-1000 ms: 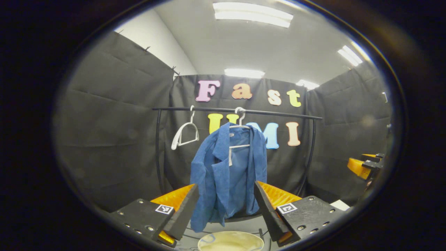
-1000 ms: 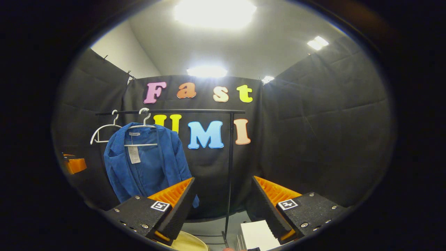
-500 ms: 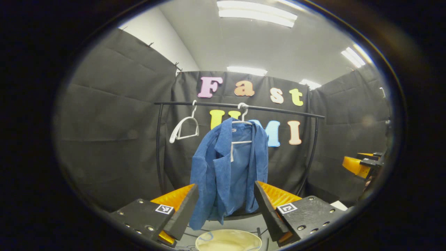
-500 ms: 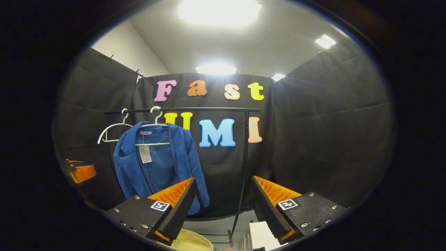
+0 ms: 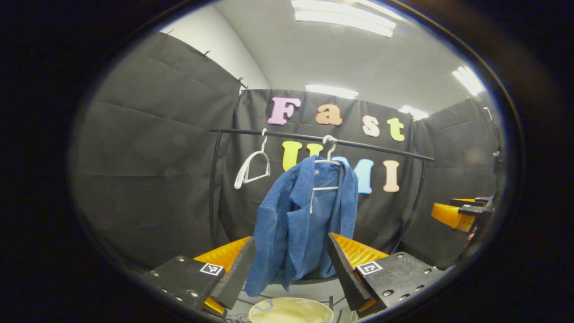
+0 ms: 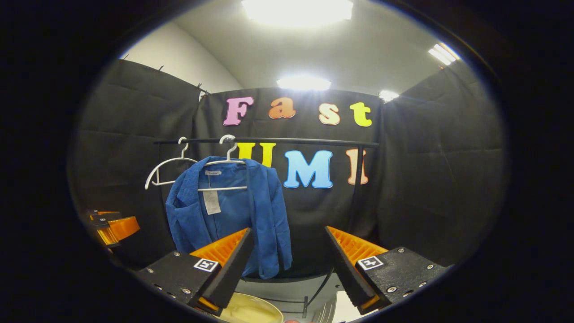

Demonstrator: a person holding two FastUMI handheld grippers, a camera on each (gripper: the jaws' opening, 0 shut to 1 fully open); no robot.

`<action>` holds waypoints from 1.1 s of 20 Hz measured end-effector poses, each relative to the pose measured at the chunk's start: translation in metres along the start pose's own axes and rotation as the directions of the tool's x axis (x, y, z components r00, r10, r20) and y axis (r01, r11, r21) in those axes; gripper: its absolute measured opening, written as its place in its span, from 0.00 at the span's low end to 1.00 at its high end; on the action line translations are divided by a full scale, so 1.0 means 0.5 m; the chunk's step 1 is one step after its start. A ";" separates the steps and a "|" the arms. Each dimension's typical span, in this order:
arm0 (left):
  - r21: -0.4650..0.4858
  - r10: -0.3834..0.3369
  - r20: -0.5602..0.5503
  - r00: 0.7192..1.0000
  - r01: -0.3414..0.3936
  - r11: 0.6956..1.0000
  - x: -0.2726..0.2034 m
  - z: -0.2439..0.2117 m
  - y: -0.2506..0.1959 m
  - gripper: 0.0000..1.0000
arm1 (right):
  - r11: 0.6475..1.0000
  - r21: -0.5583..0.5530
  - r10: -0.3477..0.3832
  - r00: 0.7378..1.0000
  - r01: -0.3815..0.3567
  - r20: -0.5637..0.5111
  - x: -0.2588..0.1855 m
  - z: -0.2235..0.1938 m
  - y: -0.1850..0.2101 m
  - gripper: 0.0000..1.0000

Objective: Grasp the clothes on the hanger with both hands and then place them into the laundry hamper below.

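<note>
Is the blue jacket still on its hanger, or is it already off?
On. The blue jacket hangs from the white hanger hooked on the rail. Both tongs, left and right, are open and apart from it.

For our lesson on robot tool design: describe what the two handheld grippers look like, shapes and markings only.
Each gripper, left gripper and right gripper, has two wedge-shaped jaws tapering forward, with ribbed inner faces. Each jaw sits on a flat black textured block fastened with small round screws. Every block carries a small square black-and-white marker tag. No cables or sleeves can be made out.
</note>
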State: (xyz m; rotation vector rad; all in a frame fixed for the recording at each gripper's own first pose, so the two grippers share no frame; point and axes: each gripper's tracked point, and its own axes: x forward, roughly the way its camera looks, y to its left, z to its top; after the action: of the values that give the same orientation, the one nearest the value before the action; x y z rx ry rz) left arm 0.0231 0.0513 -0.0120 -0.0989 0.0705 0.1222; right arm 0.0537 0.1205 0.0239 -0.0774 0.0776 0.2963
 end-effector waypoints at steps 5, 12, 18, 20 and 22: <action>-0.063 0.005 0.001 1.000 -0.005 0.998 0.066 0.036 -0.023 0.95 | 0.998 0.003 0.065 0.998 -0.065 0.005 0.093 0.025 0.035 0.96; -0.058 0.062 0.024 0.998 -0.061 0.997 0.198 0.096 -0.062 0.96 | 0.983 0.039 0.182 0.982 -0.180 -0.046 0.269 0.018 0.088 0.96; -0.105 0.164 -0.015 0.986 -0.165 0.981 0.297 0.061 -0.065 0.96 | 0.964 0.037 0.266 0.963 -0.264 -0.051 0.420 0.013 0.109 0.96; -0.099 0.203 -0.028 0.979 -0.204 0.974 0.325 0.050 -0.067 0.96 | 0.956 0.048 0.293 0.954 -0.290 -0.063 0.467 0.001 0.114 0.96; -0.087 0.229 -0.041 0.973 -0.232 0.969 0.351 0.037 -0.069 0.96 | 0.946 0.060 0.322 0.943 -0.318 -0.079 0.511 -0.015 0.122 0.96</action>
State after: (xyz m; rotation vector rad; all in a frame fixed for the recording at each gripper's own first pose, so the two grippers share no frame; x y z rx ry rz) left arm 0.2022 0.0399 -0.0037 -0.1842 0.1067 0.3565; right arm 0.2790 0.2516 -0.0100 -0.0310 0.1852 0.6174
